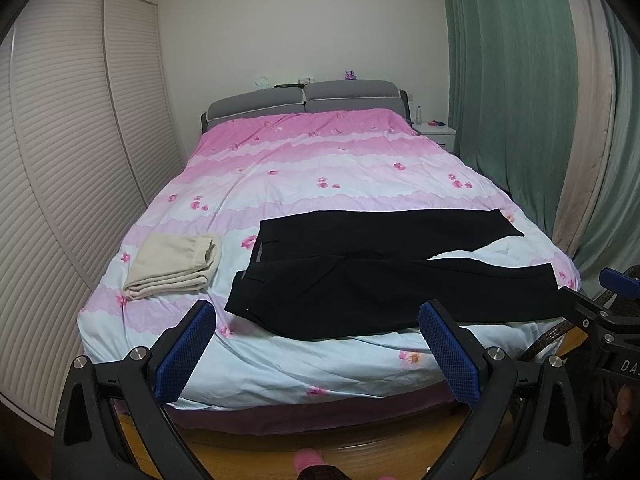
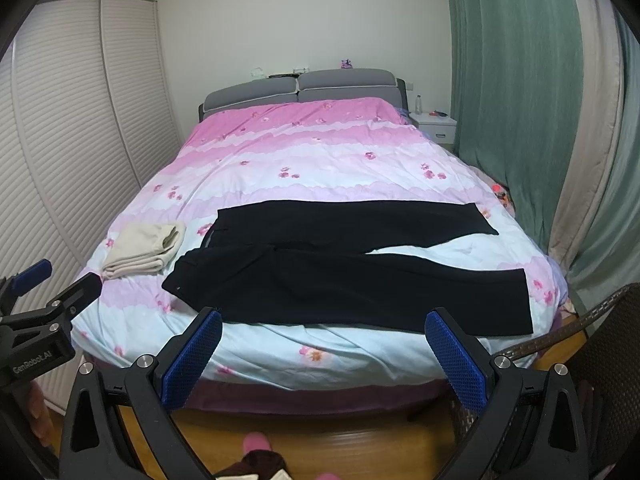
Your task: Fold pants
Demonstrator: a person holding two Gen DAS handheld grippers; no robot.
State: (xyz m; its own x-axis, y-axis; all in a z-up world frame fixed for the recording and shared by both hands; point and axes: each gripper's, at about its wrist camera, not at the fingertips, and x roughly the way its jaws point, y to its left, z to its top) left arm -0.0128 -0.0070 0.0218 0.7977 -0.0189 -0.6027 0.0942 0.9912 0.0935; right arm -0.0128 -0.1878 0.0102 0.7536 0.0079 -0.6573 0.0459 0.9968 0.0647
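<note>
Black pants [image 1: 384, 276] lie spread flat across the near end of the bed [image 1: 320, 152], waistband toward the left, both legs running to the right. The two legs split apart near the cuffs, showing a wedge of pale quilt between them; the far leg ends short of the bed's right edge, and the near leg reaches close to it. In the right wrist view the same pants [image 2: 348, 280] fill the middle of the frame, their near edge just beyond the fingertips.

Left of the waistband, just beside it but apart, sits a folded cream garment [image 1: 174, 266], also visible from the right [image 2: 144, 250].

The left gripper [image 1: 316, 352] hovers in front of the foot of the bed, its jaws spread wide and holding nothing, blue pads [image 1: 184, 354] facing each other. The right gripper [image 2: 324, 356] hovers likewise over the bed's near edge, jaws released and empty, blue pads [image 2: 192, 360] well apart. Each gripper shows at the edge of the other's view.

Behind the bed stand a grey headboard [image 1: 304, 100] and a white nightstand [image 1: 438, 134] with a bottle [image 1: 418, 114] on it. Louvred wardrobe doors [image 1: 80, 140] line the left wall, and green curtains [image 1: 512, 80] hang at the right. A wicker chair [image 2: 600, 340] stands by the bed's near right corner. Pink slippers [image 2: 256, 442] show on the wood floor below.
</note>
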